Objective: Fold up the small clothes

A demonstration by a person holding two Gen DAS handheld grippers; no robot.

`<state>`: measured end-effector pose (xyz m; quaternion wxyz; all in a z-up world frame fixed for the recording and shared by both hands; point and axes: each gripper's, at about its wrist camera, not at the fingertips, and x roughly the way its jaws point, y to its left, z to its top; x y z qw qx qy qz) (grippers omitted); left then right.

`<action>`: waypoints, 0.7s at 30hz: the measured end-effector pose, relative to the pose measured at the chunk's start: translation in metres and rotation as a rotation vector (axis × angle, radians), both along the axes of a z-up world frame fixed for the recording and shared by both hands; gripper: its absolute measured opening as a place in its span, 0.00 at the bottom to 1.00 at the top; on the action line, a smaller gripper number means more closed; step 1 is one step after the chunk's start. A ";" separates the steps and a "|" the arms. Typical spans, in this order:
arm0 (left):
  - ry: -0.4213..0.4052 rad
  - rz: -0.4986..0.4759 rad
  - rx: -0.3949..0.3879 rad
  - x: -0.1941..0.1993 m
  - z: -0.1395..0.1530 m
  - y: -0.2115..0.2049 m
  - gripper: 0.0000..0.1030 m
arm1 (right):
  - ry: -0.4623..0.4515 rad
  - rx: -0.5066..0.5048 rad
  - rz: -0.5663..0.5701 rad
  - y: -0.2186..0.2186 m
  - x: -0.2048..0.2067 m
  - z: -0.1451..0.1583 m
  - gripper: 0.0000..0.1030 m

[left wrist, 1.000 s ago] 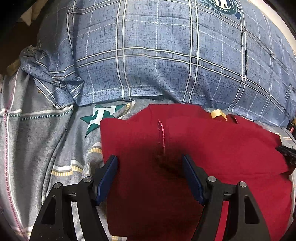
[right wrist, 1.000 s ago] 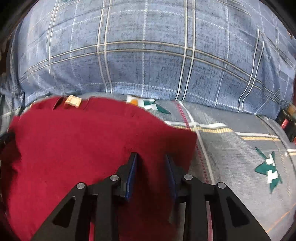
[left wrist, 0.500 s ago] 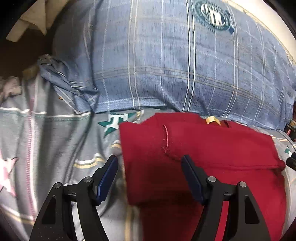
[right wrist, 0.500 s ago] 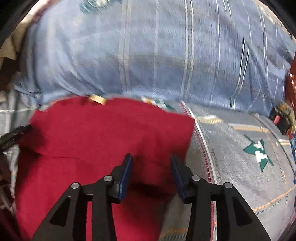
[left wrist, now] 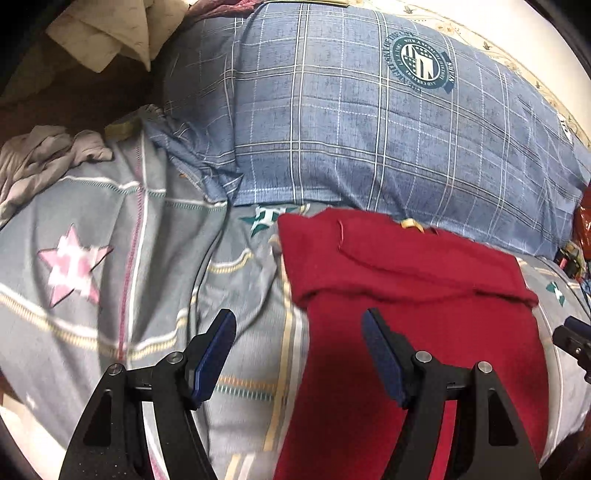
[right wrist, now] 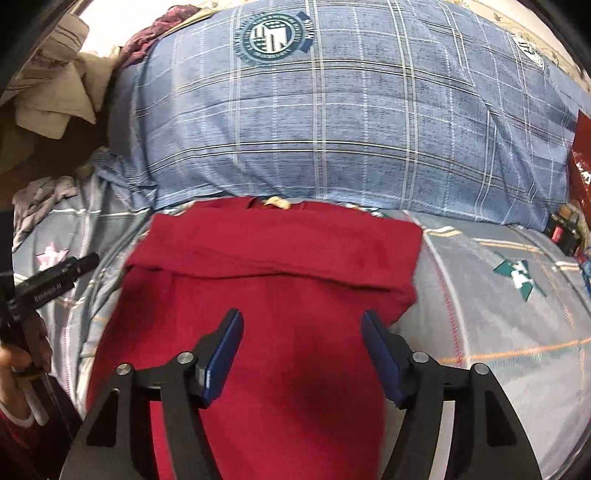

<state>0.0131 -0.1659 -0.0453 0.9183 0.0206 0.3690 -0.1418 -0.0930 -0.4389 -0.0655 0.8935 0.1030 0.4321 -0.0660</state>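
Observation:
A dark red garment (left wrist: 406, 295) lies flat on the grey bedsheet (left wrist: 110, 258), its sleeves folded across the top part near a tan neck label (left wrist: 408, 223). My left gripper (left wrist: 299, 354) is open and empty, raised above the garment's left edge. In the right wrist view the same red garment (right wrist: 277, 258) fills the middle. My right gripper (right wrist: 303, 350) is open and empty above the garment's lower body. The left gripper's tip (right wrist: 59, 273) shows at the left edge there.
A large blue plaid pillow (left wrist: 369, 129) lies right behind the garment. Crumpled grey clothes (left wrist: 44, 155) and beige cloth (left wrist: 107, 33) sit at the far left. Red and black items (right wrist: 565, 229) lie at the right by the pillow.
Both grippers have let go of the red garment, drawn back and risen. The right gripper's jaws have opened wide. The garment now lies with its sleeves folded in.

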 end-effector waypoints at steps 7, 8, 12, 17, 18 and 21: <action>0.002 -0.014 0.013 -0.034 0.004 0.009 0.68 | 0.006 0.031 0.014 0.023 -0.023 -0.008 0.68; 0.005 -0.014 0.013 -0.038 0.003 0.010 0.68 | 0.010 0.030 0.013 0.025 -0.026 -0.009 0.68; 0.024 -0.018 0.009 -0.046 0.000 0.015 0.68 | 0.028 0.022 0.014 0.027 -0.035 -0.015 0.69; 0.044 -0.026 -0.006 -0.048 -0.002 0.017 0.68 | 0.046 -0.001 -0.012 0.026 -0.041 -0.018 0.69; 0.047 -0.026 -0.007 -0.049 -0.003 0.016 0.68 | 0.047 -0.011 -0.020 0.026 -0.042 -0.018 0.69; 0.052 -0.034 0.000 -0.051 -0.004 0.013 0.68 | 0.046 -0.021 -0.037 0.025 -0.045 -0.017 0.72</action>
